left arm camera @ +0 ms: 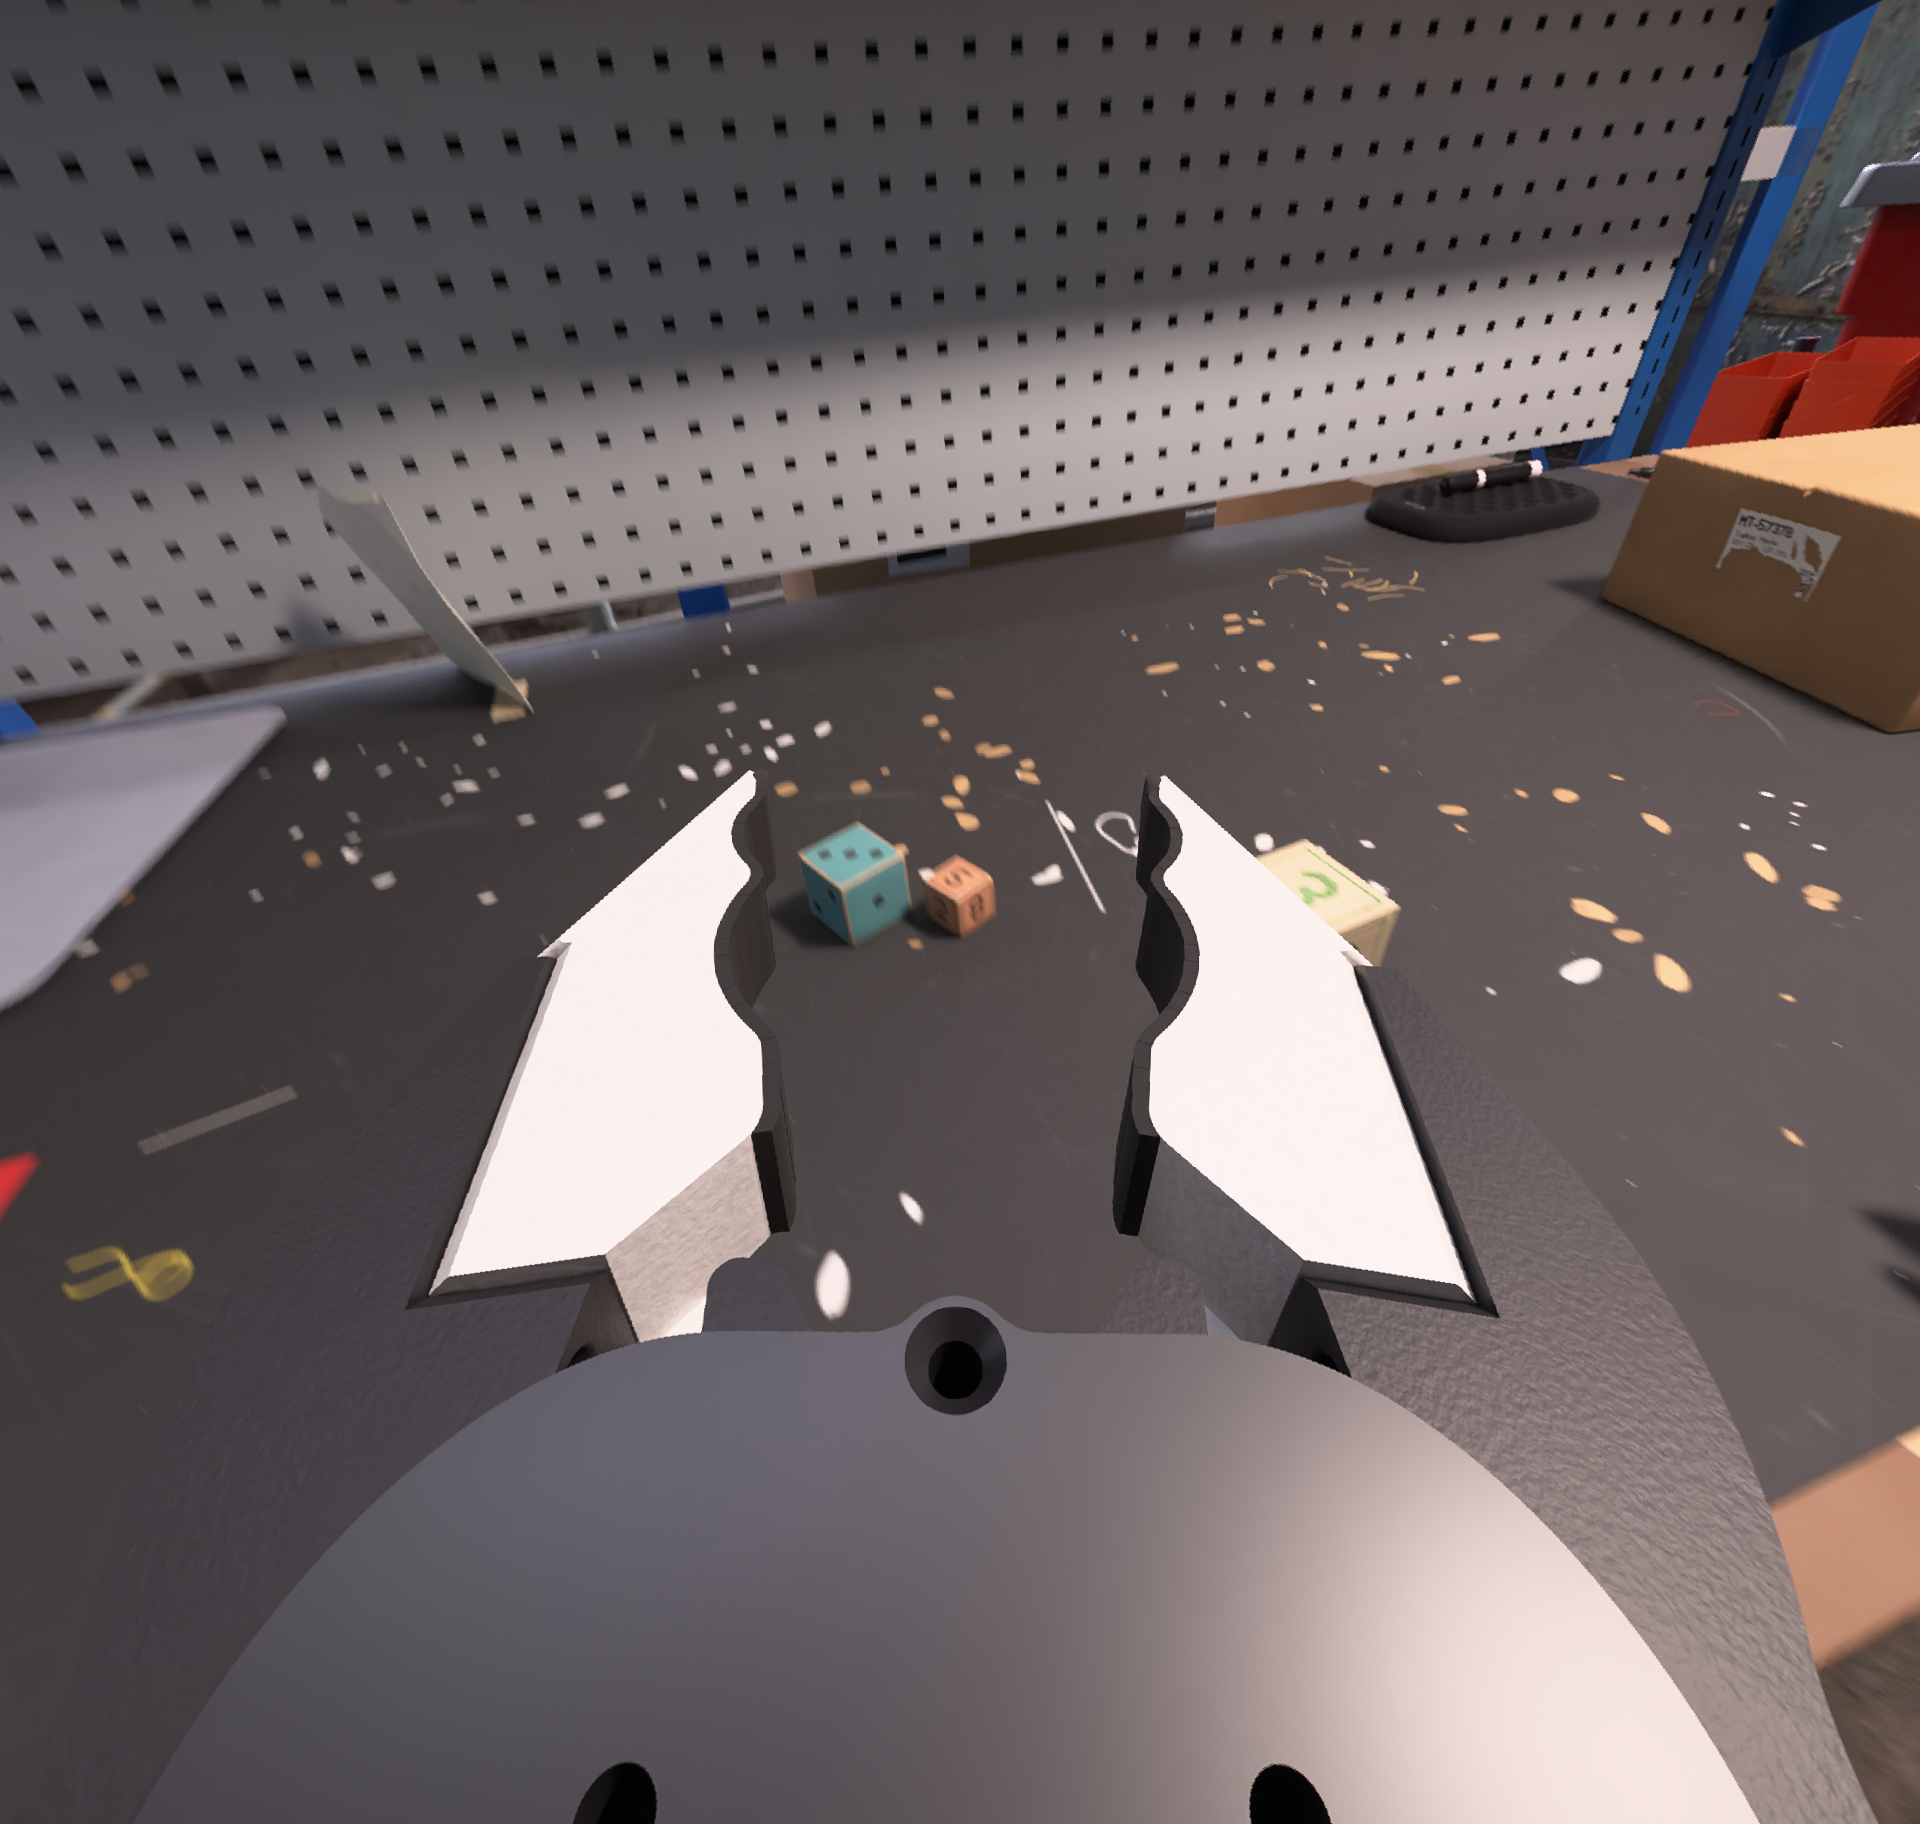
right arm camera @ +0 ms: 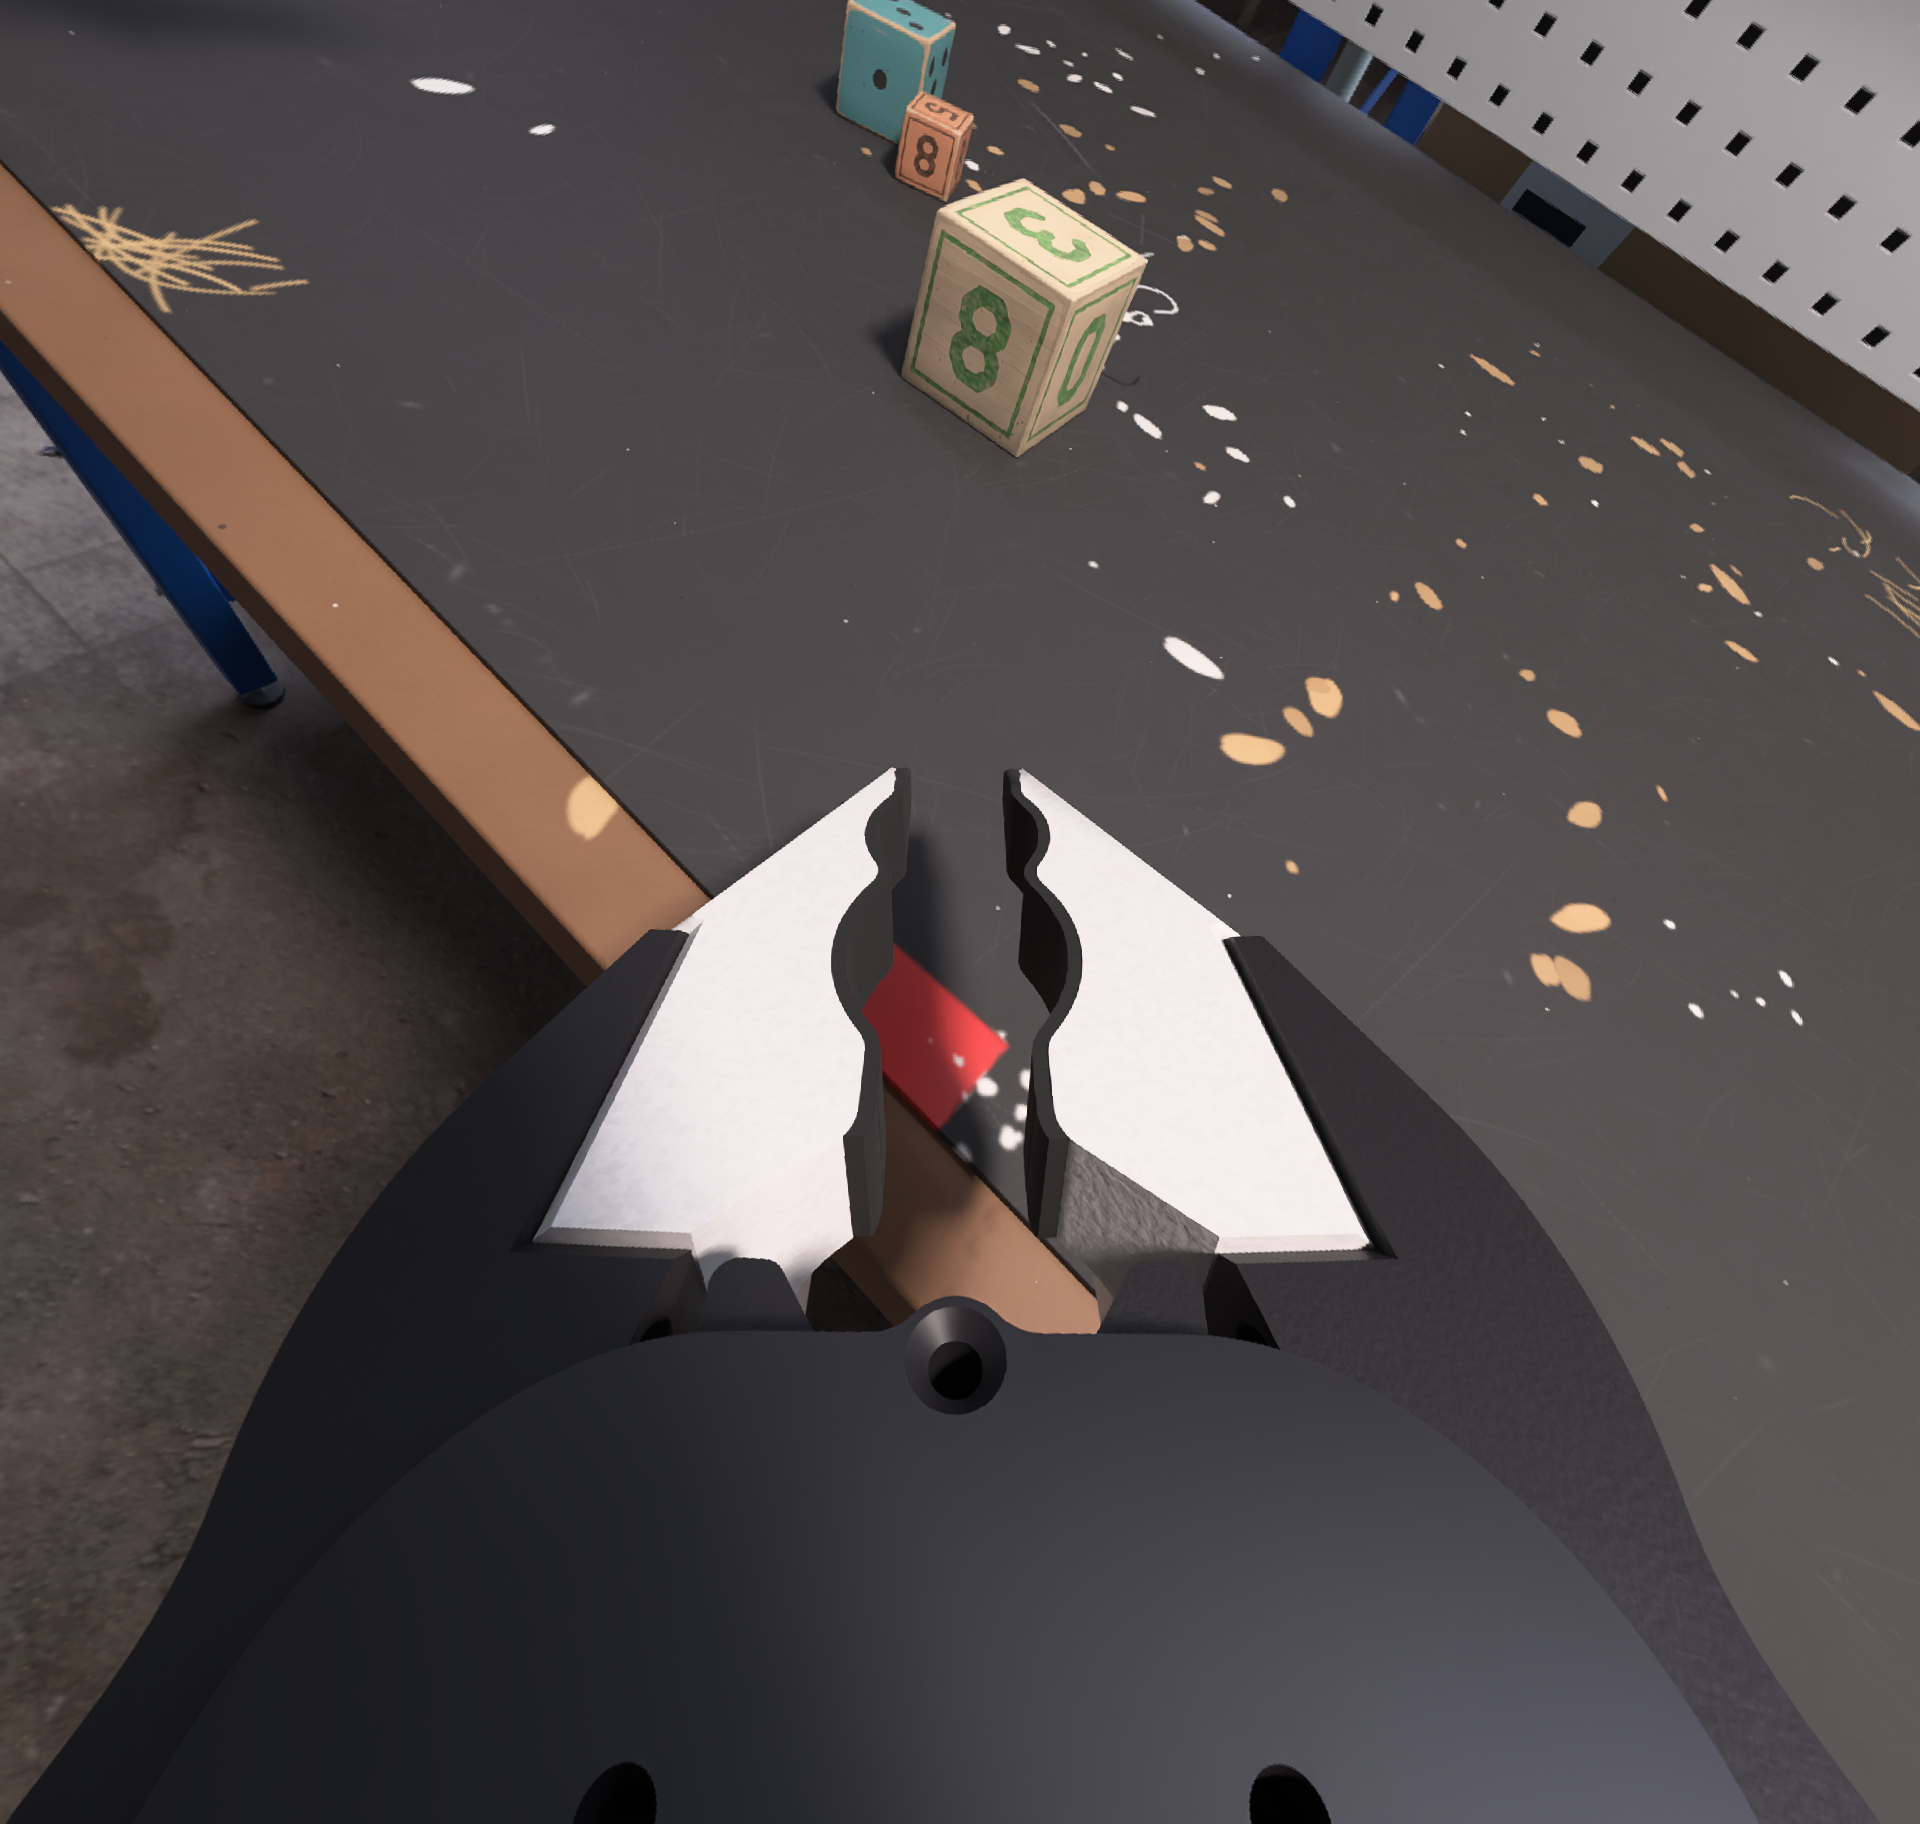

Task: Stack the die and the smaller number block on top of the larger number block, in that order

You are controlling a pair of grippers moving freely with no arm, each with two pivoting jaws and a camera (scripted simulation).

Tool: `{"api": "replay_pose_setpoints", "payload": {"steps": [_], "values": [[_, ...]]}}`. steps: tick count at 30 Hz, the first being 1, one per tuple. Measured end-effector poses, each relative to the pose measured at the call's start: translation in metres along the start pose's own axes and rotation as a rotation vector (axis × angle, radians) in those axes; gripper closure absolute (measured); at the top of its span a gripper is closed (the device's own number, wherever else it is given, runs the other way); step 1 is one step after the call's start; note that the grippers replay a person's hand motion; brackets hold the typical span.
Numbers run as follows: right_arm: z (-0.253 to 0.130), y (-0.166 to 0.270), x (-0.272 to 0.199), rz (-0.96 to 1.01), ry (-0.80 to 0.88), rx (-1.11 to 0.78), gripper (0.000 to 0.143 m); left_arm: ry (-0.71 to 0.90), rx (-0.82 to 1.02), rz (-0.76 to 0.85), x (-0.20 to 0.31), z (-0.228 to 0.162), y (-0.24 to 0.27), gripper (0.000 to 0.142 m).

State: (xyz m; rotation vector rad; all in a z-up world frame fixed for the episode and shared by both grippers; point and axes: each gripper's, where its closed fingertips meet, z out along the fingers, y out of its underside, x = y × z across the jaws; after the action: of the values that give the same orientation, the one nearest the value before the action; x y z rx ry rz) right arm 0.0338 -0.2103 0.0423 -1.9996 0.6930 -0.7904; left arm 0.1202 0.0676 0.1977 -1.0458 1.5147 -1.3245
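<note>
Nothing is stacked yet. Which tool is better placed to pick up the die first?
Probably the left tool: its jaws are wide open, with the teal die framed just ahead between them. The right tool is near the table edge, its gap narrower, and the larger number block stands before the die.

A: From my station I count one teal die and two number blocks: one small orange, one large cream-and-green.

B: I add one cardboard box and two grippers, left and right.
</note>
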Motion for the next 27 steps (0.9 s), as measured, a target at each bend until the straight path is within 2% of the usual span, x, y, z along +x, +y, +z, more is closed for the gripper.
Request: {"api": "replay_pose_setpoints", "payload": {"steps": [5,9,11,15,18,20,23,27], "values": [[0.0,-0.002,0.0,-0.021,0.01,-0.001,0.125,-0.006,-0.093,-0.006,0.014,-0.005,0.029,0.07],[-0.001,-0.002,0.001,-0.023,0.014,0.002,0.126,0.041,-0.161,0.018,0.015,0.009,0.035,0.07],[0.0,-0.001,0.001,-0.019,0.011,0.0,0.126,0.117,-0.271,0.124,0.01,0.032,0.041,0.068],[0.002,-0.001,-0.003,-0.031,0.002,-0.006,0.126,0.268,-0.565,0.36,-0.024,0.106,0.057,0.067],[0.003,-0.001,-0.003,-0.06,0.018,-0.01,0.126,0.354,-0.78,0.561,-0.05,0.15,0.079,0.071],[0.005,0.001,-0.002,-0.072,0.022,-0.017,0.126,0.458,-0.949,0.561,-0.052,0.165,0.098,0.068],[0.009,0.005,0.0,-0.079,0.027,-0.033,0.126,0.555,-1.085,0.597,-0.048,0.178,0.121,0.066],[0.01,0.008,-0.001,-0.066,0.013,-0.04,0.126,0.578,-1.207,0.65,-0.053,0.19,0.152,0.066]]}}
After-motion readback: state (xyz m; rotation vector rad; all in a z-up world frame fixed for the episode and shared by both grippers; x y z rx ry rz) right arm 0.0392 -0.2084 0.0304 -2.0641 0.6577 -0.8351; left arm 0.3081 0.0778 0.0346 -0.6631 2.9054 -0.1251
